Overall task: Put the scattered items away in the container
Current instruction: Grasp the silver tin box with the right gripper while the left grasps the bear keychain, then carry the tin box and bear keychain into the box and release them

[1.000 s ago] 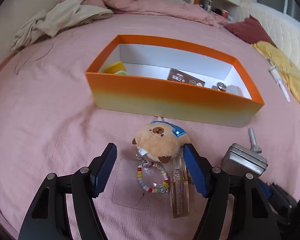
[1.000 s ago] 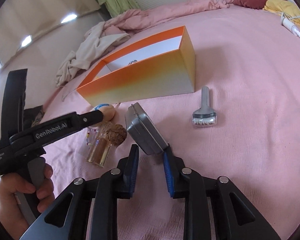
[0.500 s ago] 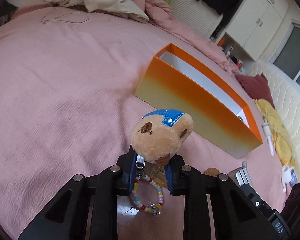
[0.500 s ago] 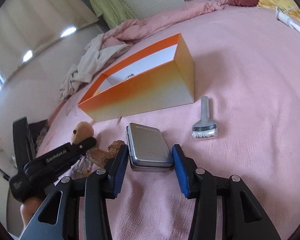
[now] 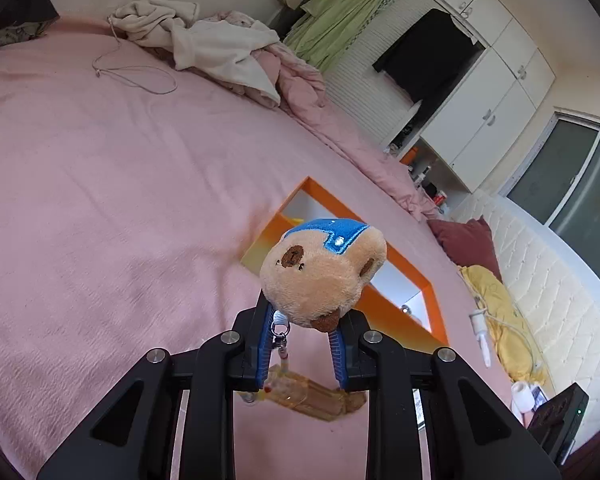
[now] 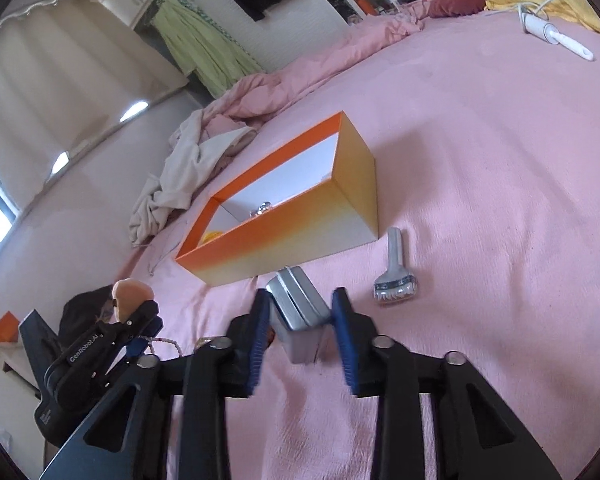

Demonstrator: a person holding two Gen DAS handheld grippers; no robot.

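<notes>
My left gripper [image 5: 300, 344] is shut on a tan plush bear keychain [image 5: 320, 276] with a blue patch, held in the air above the bed; its bead chain hangs between the fingers. The orange box [image 5: 412, 280] lies beyond it. A clear amber bottle [image 5: 312, 396] lies on the bed below. In the right wrist view my right gripper [image 6: 302, 320] is shut on a grey metal tin [image 6: 300, 304], lifted off the pink bedspread, just in front of the orange box [image 6: 300, 240]. The left gripper [image 6: 100, 344] with the bear shows at the lower left.
A small metal roller tool [image 6: 394, 276] lies right of the tin. The box holds a yellow item [image 6: 212, 236] and small metal things. Crumpled clothes [image 5: 204, 44] lie at the far side. A white lint roller [image 6: 556, 38] and yellow blanket [image 5: 496, 312] lie far right.
My left gripper closed on the bear keychain and lifted it off the bed. My right gripper opened, then closed on the tin and raised it.
</notes>
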